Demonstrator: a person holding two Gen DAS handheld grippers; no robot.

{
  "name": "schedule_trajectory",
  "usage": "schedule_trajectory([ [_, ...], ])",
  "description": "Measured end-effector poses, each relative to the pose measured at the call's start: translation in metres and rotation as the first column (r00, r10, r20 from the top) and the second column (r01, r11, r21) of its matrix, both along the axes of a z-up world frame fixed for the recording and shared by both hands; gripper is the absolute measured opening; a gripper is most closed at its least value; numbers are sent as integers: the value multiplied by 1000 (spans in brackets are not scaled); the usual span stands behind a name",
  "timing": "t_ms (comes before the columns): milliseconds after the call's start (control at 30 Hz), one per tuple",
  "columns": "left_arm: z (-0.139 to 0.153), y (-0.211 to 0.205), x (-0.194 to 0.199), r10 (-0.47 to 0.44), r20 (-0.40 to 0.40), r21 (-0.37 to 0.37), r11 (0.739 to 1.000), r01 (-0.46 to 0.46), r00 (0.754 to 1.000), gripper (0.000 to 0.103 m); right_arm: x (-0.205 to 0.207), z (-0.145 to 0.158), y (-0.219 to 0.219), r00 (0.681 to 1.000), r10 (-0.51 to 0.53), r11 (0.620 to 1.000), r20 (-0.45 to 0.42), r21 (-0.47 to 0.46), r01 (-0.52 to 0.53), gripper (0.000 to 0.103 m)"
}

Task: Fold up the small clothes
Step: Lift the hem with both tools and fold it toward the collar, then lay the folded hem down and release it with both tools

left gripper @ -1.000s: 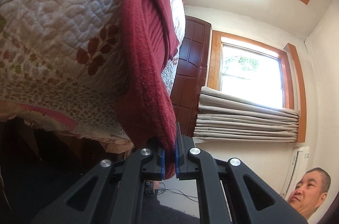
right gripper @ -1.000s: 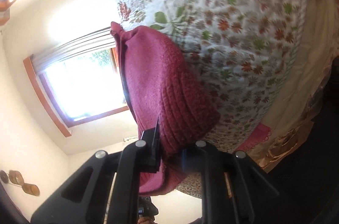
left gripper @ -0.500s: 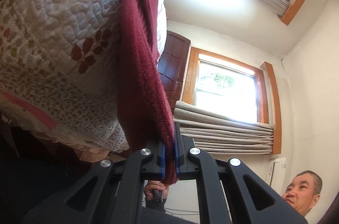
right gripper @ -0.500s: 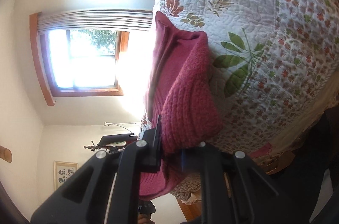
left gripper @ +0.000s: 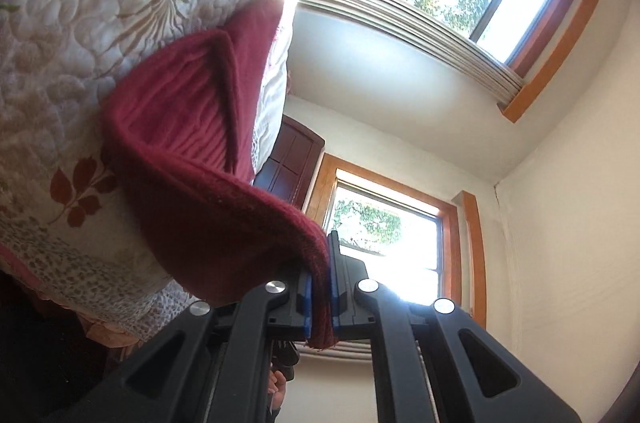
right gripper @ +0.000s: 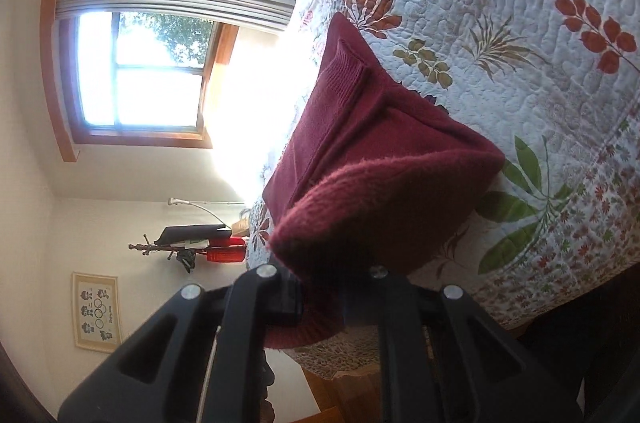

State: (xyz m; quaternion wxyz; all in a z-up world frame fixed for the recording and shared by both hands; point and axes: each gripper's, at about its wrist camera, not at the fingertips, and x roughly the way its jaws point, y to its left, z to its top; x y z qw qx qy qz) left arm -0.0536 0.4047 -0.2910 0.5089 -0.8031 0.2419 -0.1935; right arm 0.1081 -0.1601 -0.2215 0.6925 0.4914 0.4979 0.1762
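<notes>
Dark red knit garment [left gripper: 192, 127] — fuzzy, ribbed, doubled over — pinched by left tool [left gripper: 320, 287] and right tool [right gripper: 320, 287].

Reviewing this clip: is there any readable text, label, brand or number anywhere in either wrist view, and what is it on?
No text can be read in either view.
Framed picture on the wall: dark figures and rings, with a possible line of lettering too small and blurred to read.
Red item on the coat stand: no legible marking.
Maroon knit garment, floral quilt and both hand-held grippers: no label or print visible.
</notes>
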Motion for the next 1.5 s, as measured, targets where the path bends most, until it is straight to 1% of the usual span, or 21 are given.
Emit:
schedule_trajectory([
  [233, -30, 17, 61, 40, -137, 60, 998, -33, 990, 6, 79, -32, 25, 990, 90, 991, -105, -92, -99, 12],
  [367, -45, 24, 88, 63, -214, 101, 994, -42, 975, 6, 114, -54, 37, 977, 143, 978, -159, -128, -164, 14],
  [400, -48, 25, 93, 69, -229, 108, 993, -46, 971, 6, 120, -58, 39, 973, 154, 976, -170, -129, -177, 15],
  [433, -51, 25, 98, 73, -241, 112, 993, -47, 968, 7, 126, -61, 40, 970, 166, 973, -178, -130, -191, 22],
  [467, -54, 25, 103, 75, -252, 111, 993, -48, 965, 11, 133, -63, 41, 967, 177, 970, -184, -134, -203, 31],
  [500, -57, 25, 106, 77, -265, 107, 993, -50, 961, 16, 137, -63, 39, 966, 183, 968, -185, -136, -209, 36],
  [567, -55, 24, 114, 76, -261, 117, 992, -47, 962, 43, 145, -57, 31, 971, 180, 968, -159, -144, -203, 53],
  [700, -19, 30, 118, 73, -198, 225, 974, -28, 978, 53, 152, -34, 5, 973, 212, 965, -91, -140, -223, 54],
  [733, -7, 31, 117, 69, -179, 267, 963, -19, 981, 59, 153, -29, -2, 971, 227, 960, -72, -153, -236, 54],
  [800, 20, 30, 114, 43, -159, 390, 920, 23, 986, 64, 154, -23, -14, 962, 270, 944, -41, -188, -272, 54],
  [833, 33, 28, 114, 21, -161, 465, 884, 57, 987, 66, 156, -22, -17, 954, 297, 931, -28, -213, -296, 54],
  [900, 55, 19, 113, -25, -196, 603, 785, 141, 980, 71, 156, -24, -19, 934, 357, 900, -11, -264, -347, 54],
  [967, 67, 7, 116, -70, -253, 700, 675, 233, 965, 74, 155, -29, -14, 910, 414, 866, -8, -303, -397, 54],
  [1033, 70, -2, 123, -92, -323, 761, 566, 316, 942, 75, 152, -37, -7, 886, 463, 831, -1, -346, -435, 56],
  [1067, 69, -4, 127, -97, -353, 780, 519, 350, 931, 75, 150, -41, -1, 878, 478, 816, -3, -368, -446, 56],
  [1167, 56, -7, 136, -122, -415, 803, 417, 426, 902, 78, 147, -50, 7, 867, 499, 793, -9, -400, -460, 58],
  [1233, 42, -7, 147, -152, -450, 802, 366, 473, 880, 78, 146, -51, 10, 867, 498, 785, -5, -422, -453, 63],
  [1267, 36, -6, 154, -169, -464, 796, 351, 493, 869, 78, 146, -53, 11, 869, 495, 783, -10, -428, -451, 64],
  [1367, 16, -4, 170, -207, -495, 778, 328, 536, 844, 78, 149, -60, 16, 877, 480, 780, -34, -441, -444, 64],
  [1433, 7, -3, 180, -235, -511, 770, 301, 562, 826, 78, 152, -64, 19, 879, 473, 772, -54, -456, -443, 64],
  [1500, 3, -2, 184, -261, -505, 771, 291, 566, 823, 76, 154, -66, 23, 881, 469, 763, -63, -473, -441, 64],
])
